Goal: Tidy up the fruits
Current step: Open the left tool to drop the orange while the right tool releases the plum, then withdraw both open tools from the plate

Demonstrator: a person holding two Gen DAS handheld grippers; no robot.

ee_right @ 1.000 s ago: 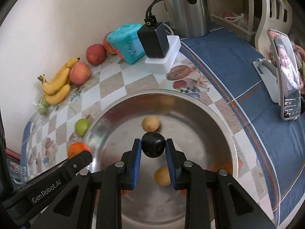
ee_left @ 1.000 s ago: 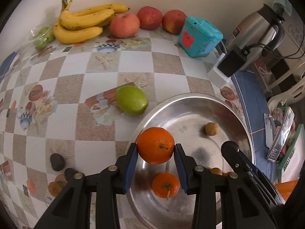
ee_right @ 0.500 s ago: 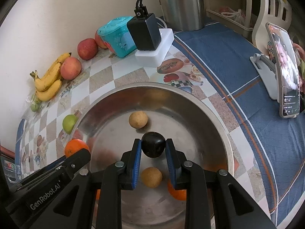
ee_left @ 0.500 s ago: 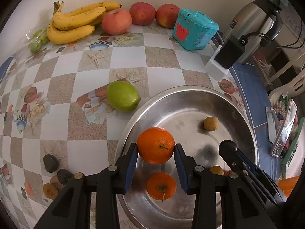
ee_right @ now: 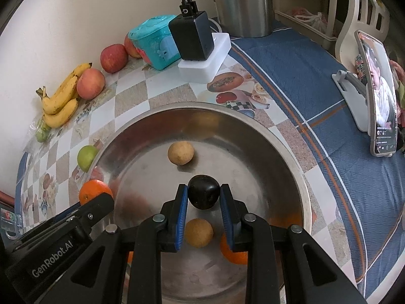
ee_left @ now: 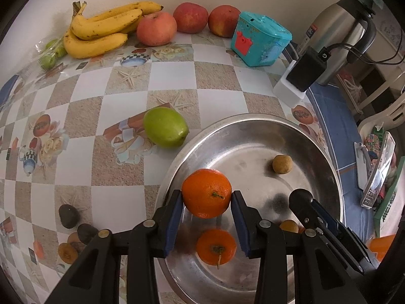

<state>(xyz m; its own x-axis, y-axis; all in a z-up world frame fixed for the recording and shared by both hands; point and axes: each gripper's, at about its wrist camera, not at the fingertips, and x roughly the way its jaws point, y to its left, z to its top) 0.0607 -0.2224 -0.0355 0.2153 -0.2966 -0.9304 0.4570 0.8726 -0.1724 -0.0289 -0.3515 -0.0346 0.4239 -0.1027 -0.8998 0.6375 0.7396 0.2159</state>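
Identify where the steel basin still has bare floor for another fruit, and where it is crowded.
The steel basin has bare floor on its far side around the tan fruit. The near side is crowded by the loose orange and more small fruit.

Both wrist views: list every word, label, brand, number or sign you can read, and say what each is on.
"GenRobot.AI": white lettering on the left gripper body, right wrist view.
Power symbol: on the black charger.
Red-and-white label on the steel kettle: too small to read.
Text on the phone screen: too small to read.
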